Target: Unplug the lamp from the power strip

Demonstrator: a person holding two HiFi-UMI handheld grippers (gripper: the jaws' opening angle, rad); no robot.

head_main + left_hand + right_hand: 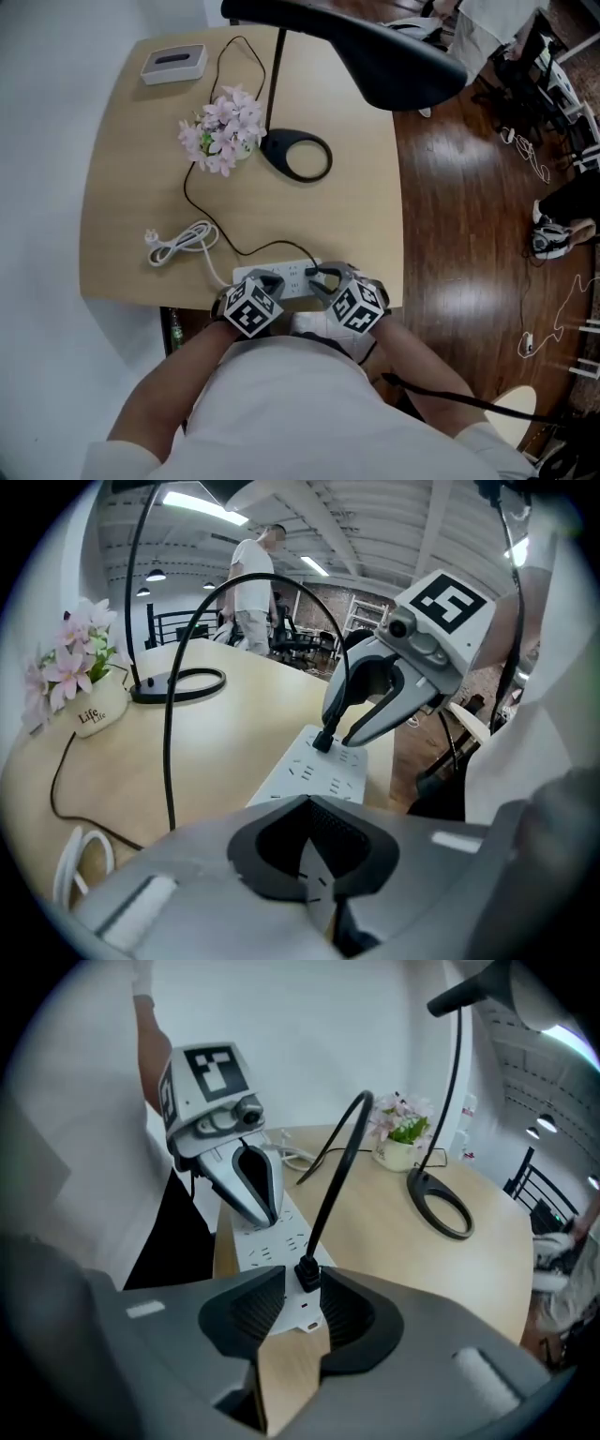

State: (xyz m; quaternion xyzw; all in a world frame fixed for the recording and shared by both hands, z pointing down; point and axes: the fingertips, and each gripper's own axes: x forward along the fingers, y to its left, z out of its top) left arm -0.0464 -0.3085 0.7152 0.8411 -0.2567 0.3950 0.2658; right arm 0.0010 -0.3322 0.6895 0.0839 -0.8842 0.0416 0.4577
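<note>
At the power strip (272, 1241), right hand-held gripper (302, 1290) seemingly pinches plug (307, 1275).

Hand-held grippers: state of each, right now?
Left hand-held gripper: closed, empty, tips pressing the power strip.
Right hand-held gripper: closed on the lamp's plug.

The head view looked steeply down on the whole bench (122, 187). The left gripper view and right gripper view sat low and close over the power strip (291, 277), facing each other; all three shared that strip.
</note>
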